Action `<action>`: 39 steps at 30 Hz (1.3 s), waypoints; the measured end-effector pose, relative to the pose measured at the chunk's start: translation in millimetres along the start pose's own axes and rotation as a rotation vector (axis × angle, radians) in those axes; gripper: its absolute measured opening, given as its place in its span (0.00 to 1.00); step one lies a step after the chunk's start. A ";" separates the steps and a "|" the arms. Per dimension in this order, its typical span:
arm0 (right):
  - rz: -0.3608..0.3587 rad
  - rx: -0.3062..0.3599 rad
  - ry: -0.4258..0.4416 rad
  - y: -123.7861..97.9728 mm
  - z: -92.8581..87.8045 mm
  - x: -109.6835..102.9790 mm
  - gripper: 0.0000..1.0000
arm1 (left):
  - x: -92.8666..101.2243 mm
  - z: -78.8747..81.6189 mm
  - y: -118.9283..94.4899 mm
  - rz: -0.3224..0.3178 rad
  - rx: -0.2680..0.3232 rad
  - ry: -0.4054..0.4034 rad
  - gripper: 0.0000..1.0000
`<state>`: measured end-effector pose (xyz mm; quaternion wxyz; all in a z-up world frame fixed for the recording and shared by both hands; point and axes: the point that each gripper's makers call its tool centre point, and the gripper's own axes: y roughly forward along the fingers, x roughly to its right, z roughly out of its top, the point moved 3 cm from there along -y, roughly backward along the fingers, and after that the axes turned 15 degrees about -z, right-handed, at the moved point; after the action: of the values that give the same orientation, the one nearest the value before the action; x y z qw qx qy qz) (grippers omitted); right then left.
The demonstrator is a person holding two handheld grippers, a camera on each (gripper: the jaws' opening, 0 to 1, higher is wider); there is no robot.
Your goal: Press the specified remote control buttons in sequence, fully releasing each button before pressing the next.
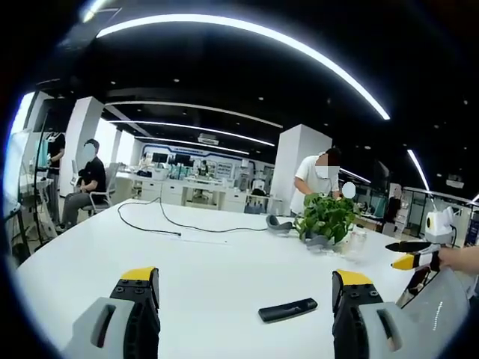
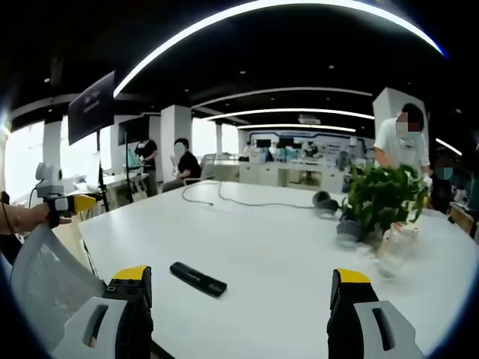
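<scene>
With both the left tool (image 1: 245,299) and right tool (image 2: 239,299) spread open and well apart from the black remote control (image 2: 197,279) on the white table (image 2: 284,247), a wide tip could mash neighbouring buttons or shove the remote.

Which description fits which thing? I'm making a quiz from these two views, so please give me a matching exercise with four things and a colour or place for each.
Things:
1. remote control
2. potted plant
3. cable
4. left tongs

Descriptions:
A. green leaves, standing at the far side of the white table
B. black and flat, lying on the table in front of the tongs
C. yellow tips, jaws apart, holding nothing
D. thin dark line trailing across the far part of the table

Pairs: 1-B, 2-A, 3-D, 4-C
</scene>
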<state>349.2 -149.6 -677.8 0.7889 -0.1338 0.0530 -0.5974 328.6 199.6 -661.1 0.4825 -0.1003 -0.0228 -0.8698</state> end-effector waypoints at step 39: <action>-0.122 -0.076 -0.066 7.4 -9.5 14.4 0.99 | 0.1 -10.1 5.4 -0.025 -0.070 -0.015 1.00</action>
<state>357.8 -162.9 -687.8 0.7467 -0.1861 0.0414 -0.6373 331.5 195.2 -671.3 0.4676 -0.1233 0.0026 -0.8753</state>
